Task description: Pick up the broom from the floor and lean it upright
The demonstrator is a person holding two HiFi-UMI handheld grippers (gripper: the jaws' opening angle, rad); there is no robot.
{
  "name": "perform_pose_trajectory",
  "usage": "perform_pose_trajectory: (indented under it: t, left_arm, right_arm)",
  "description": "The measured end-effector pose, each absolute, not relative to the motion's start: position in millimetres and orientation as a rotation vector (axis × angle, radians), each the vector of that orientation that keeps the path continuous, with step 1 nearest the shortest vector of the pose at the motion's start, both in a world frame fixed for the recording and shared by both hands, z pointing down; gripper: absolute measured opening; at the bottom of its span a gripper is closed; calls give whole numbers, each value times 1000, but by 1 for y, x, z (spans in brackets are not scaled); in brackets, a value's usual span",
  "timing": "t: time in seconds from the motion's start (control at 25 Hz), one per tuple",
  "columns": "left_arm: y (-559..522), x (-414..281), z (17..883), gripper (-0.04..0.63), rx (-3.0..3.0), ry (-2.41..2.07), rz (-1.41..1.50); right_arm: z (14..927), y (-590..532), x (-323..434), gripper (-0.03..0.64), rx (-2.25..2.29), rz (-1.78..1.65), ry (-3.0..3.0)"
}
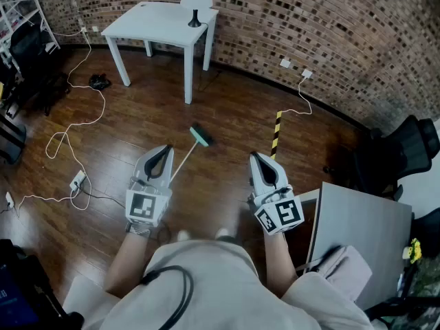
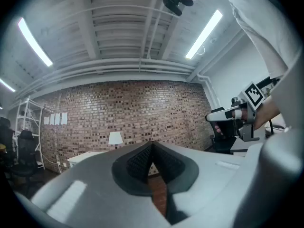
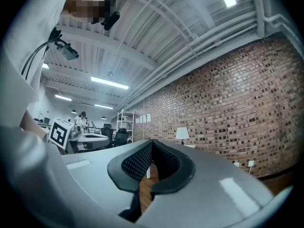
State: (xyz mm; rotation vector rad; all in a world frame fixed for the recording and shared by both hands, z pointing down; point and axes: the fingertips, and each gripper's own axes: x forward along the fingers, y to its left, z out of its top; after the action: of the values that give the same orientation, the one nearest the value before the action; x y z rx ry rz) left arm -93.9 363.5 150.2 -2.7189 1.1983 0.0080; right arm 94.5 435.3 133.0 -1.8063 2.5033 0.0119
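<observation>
The broom (image 1: pixel 200 136) lies flat on the dark wood floor, its teal head towards the brick wall. Its thin white handle (image 1: pixel 181 162) runs back towards me and passes under my left gripper (image 1: pixel 165 148). That gripper is held level above the floor, apart from the broom, with its jaw tips meeting and nothing between them (image 2: pixel 152 145). My right gripper (image 1: pixel 255 156) is level too, to the right of the broom, jaws shut and empty (image 3: pixel 152 141). No broom shows in either gripper view, only the wall and the floor.
A white table (image 1: pixel 161 20) with a lamp (image 1: pixel 196 2) stands by the brick wall. White cables (image 1: pixel 69 139) and a power strip (image 1: pixel 78 181) lie at left. Yellow-black tape (image 1: pixel 276 133) marks the floor. A black chair (image 1: pixel 405 153) and a grey tabletop (image 1: pixel 364 232) are at right.
</observation>
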Motion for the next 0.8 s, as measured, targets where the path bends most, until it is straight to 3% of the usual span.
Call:
perform_pose_trajectory:
  t: [0.44, 0.8]
  left_arm:
    - [338, -135, 161, 2, -2740, 1199, -26]
    - [288, -114, 158, 2, -2727, 1202, -26]
  right_arm:
    - [147, 413, 55, 12, -1837, -30, 2484]
    - [147, 361, 76, 12, -1816, -20, 2471]
